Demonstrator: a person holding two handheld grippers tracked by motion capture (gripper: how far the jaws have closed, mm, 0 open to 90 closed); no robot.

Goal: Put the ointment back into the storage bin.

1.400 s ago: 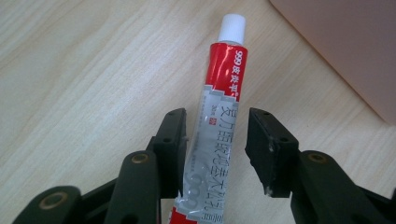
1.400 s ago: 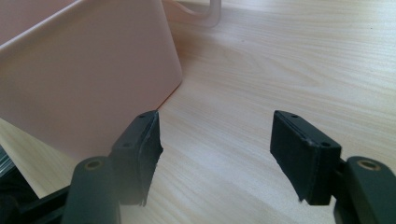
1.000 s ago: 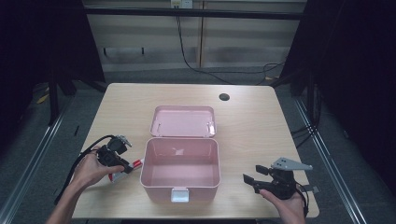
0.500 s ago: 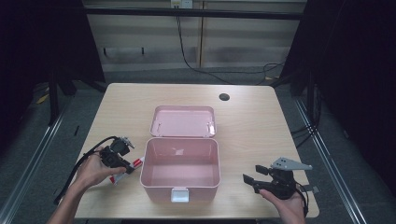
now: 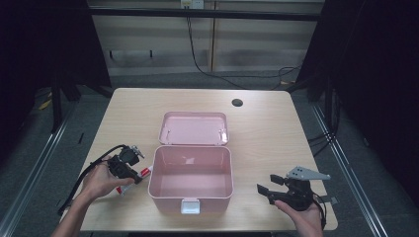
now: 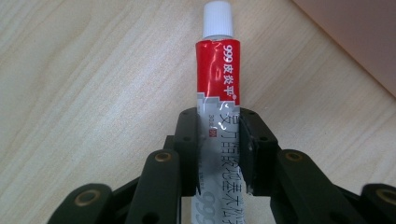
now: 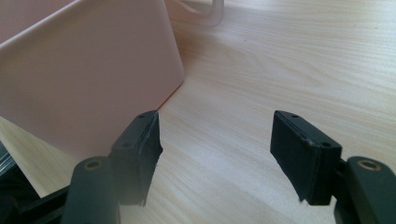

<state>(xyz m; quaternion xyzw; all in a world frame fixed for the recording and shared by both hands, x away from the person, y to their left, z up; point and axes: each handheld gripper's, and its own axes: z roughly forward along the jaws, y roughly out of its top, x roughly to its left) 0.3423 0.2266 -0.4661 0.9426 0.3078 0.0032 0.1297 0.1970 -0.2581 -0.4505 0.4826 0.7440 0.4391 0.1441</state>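
A red and silver ointment tube (image 6: 218, 84) with a white cap lies on the wooden table, just left of the open pink box (image 5: 190, 201). My left gripper (image 6: 218, 122) has just been closing and is now shut on the tube's silver middle, cap pointing away. In the high view, the left gripper (image 5: 132, 176) rests low on the table over the tube (image 5: 144, 172). My right gripper (image 5: 265, 193) sits near the table's front right, open with nothing between its fingers. In its own view, the right gripper (image 7: 215, 140) faces the box wall (image 7: 93, 70).
The box's lid (image 5: 193, 128) lies flat behind it, hinged open. A white latch (image 5: 189, 206) hangs on the box's front. A dark round hole (image 5: 237, 102) marks the table (image 5: 276, 138) at the back right. Cables trail from both grippers.
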